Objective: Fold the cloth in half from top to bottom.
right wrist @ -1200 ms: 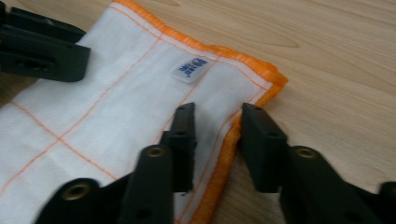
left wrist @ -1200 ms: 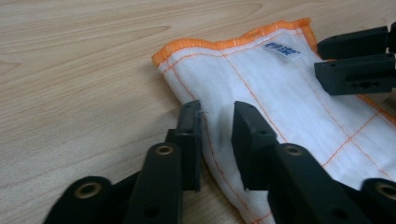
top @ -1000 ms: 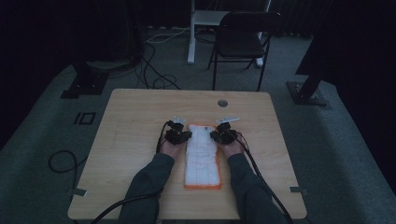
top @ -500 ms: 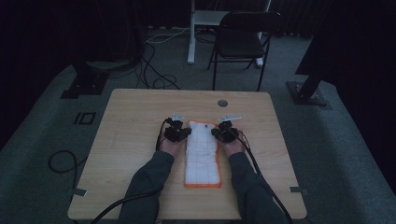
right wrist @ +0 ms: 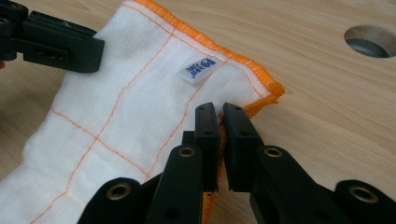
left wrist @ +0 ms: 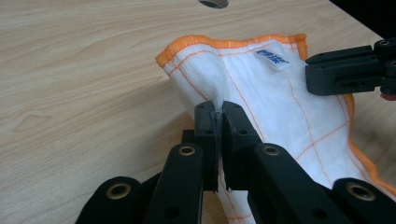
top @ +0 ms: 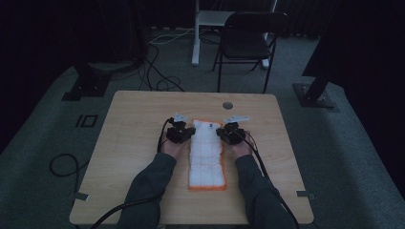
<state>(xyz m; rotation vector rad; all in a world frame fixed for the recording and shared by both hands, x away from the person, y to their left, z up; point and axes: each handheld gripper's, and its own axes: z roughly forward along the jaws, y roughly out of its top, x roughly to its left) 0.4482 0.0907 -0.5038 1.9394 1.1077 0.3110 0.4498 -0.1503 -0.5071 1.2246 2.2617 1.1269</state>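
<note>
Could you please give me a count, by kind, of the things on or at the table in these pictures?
Cloths: 1, white with an orange edge, pinched at its far corners.
Grippers: 2, the left gripper and the right gripper, each shut on the cloth.
Tables: 1, a wooden table.
Chairs: 1, a folding chair behind the table.
Total: 5

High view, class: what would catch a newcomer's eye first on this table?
The white cloth with orange edging lies lengthwise at the middle of the wooden table. The left tongs and right tongs pinch its two far corners, jaws shut on the fabric. Beyond it, a round hole sits near the far edge.
</note>
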